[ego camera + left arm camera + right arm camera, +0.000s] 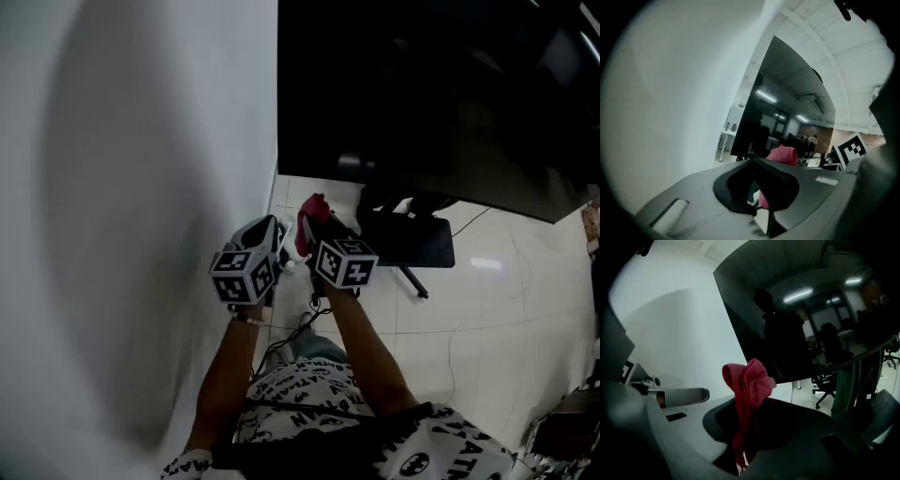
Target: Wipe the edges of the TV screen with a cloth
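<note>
The black TV screen (441, 94) fills the upper right of the head view, with its lower left corner near the white wall. Just below that corner my right gripper (314, 219) is shut on a red cloth (310, 216), which bunches up above the jaws. In the right gripper view the cloth (749, 380) stands in front of the TV (811, 310). My left gripper (277, 227) is close beside it on the left. Its jaws meet at the tip (753, 160) and nothing shows between them. The cloth (783, 153) and the TV (787, 103) lie beyond it.
A white wall (141, 187) runs along the whole left side, close to my left gripper. Under the TV a black stand base (412, 242) rests on the pale tiled floor (487, 309). A thin cable (281, 347) trails on the floor near my arms.
</note>
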A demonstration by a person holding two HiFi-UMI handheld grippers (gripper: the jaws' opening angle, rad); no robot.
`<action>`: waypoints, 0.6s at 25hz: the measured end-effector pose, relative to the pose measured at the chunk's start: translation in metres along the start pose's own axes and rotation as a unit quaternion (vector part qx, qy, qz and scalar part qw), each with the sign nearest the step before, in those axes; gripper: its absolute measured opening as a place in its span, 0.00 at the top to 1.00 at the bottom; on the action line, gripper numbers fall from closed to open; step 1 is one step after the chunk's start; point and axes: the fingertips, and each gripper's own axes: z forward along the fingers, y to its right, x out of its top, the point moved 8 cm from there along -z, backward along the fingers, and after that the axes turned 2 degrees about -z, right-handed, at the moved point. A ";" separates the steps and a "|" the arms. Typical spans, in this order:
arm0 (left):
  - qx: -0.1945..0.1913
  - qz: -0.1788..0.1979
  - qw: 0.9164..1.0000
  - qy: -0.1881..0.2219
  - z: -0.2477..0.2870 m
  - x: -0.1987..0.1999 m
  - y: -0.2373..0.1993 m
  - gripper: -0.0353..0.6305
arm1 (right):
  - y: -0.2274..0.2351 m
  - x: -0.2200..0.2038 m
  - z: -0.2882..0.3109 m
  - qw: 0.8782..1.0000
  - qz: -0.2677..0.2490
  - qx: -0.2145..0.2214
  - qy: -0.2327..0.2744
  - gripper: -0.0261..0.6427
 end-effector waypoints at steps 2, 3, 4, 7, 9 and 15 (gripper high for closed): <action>-0.002 0.002 1.000 0.005 0.005 0.007 0.000 0.96 | 0.001 0.008 0.005 1.000 -0.003 0.004 0.006 0.84; -0.003 0.004 1.000 0.007 0.007 0.010 0.000 0.96 | 0.001 0.012 0.007 1.000 -0.005 0.006 0.008 0.85; -0.003 0.004 1.000 0.008 0.009 0.012 0.000 0.96 | 0.001 0.014 0.009 1.000 -0.007 0.008 0.010 0.85; -0.001 0.003 1.000 0.010 0.013 0.015 -0.003 0.96 | 0.002 0.017 0.016 1.000 -0.009 0.009 0.009 0.85; 0.002 0.002 1.000 0.010 0.017 0.015 -0.007 0.96 | 0.004 0.017 0.022 1.000 -0.011 0.010 0.004 0.85; 0.010 -0.001 1.000 0.006 0.025 0.013 -0.014 0.96 | 0.009 0.010 0.042 1.000 -0.008 0.019 -0.006 0.85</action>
